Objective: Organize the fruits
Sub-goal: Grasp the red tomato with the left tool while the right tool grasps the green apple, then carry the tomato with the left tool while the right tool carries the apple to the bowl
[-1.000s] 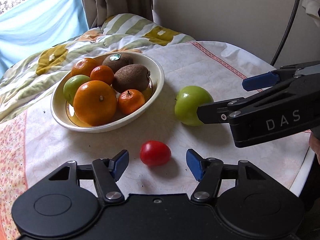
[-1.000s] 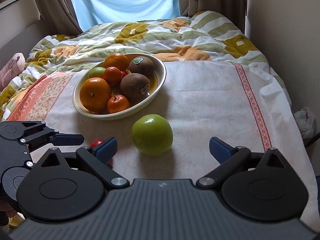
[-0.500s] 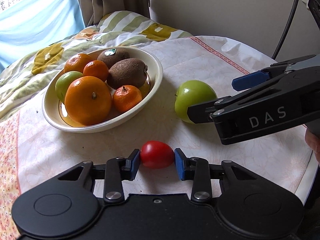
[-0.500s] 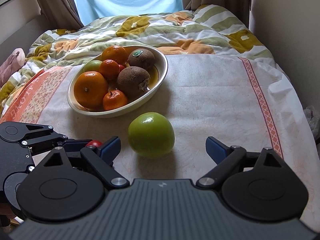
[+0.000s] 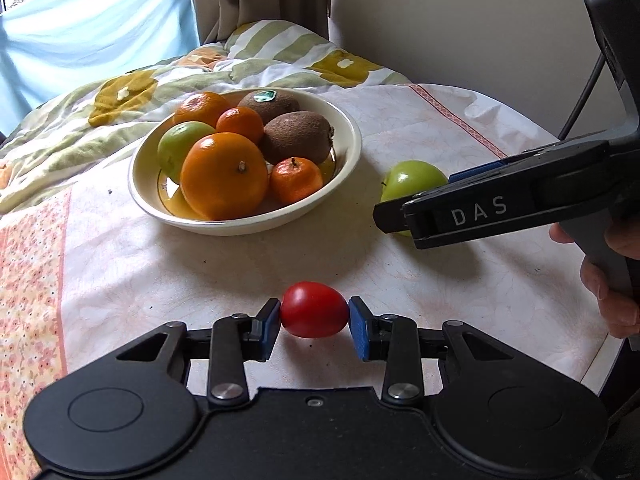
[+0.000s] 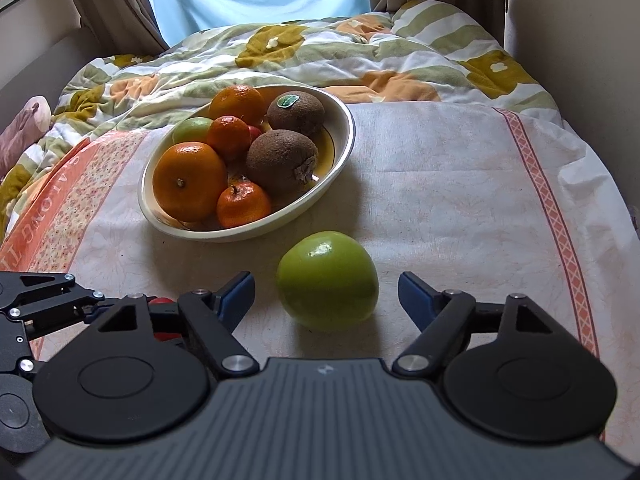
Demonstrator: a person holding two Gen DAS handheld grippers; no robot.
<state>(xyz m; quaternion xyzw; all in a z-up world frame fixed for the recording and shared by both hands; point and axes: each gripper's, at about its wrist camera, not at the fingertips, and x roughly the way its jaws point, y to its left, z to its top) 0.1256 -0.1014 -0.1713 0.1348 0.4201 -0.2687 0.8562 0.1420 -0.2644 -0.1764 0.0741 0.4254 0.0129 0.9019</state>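
Observation:
My left gripper (image 5: 314, 322) is shut on a small red tomato (image 5: 314, 315), its blue pads (image 5: 269, 325) pressing both sides, just above the tablecloth. A cream bowl (image 5: 348, 120) behind it holds oranges, mandarins, two kiwis and a green fruit. My right gripper (image 6: 326, 294) is open, its blue fingertips (image 6: 412, 294) on either side of a green apple (image 6: 328, 280) on the cloth, not touching it. In the left wrist view the apple (image 5: 412, 178) is partly hidden behind the right gripper (image 5: 412, 204). The bowl (image 6: 346, 136) also shows in the right wrist view.
A flowered quilt (image 6: 320, 52) lies bunched behind the table. A wall (image 5: 480, 20) and a cable (image 5: 580, 100) stand at the right. The table's right edge (image 5: 600, 368) is close to my hand. The left gripper's arm (image 6: 36, 308) sits at the lower left of the right wrist view.
My left gripper closed on the red tomato and holds it. My right gripper moved forward, so the green apple sits between its open fingers.

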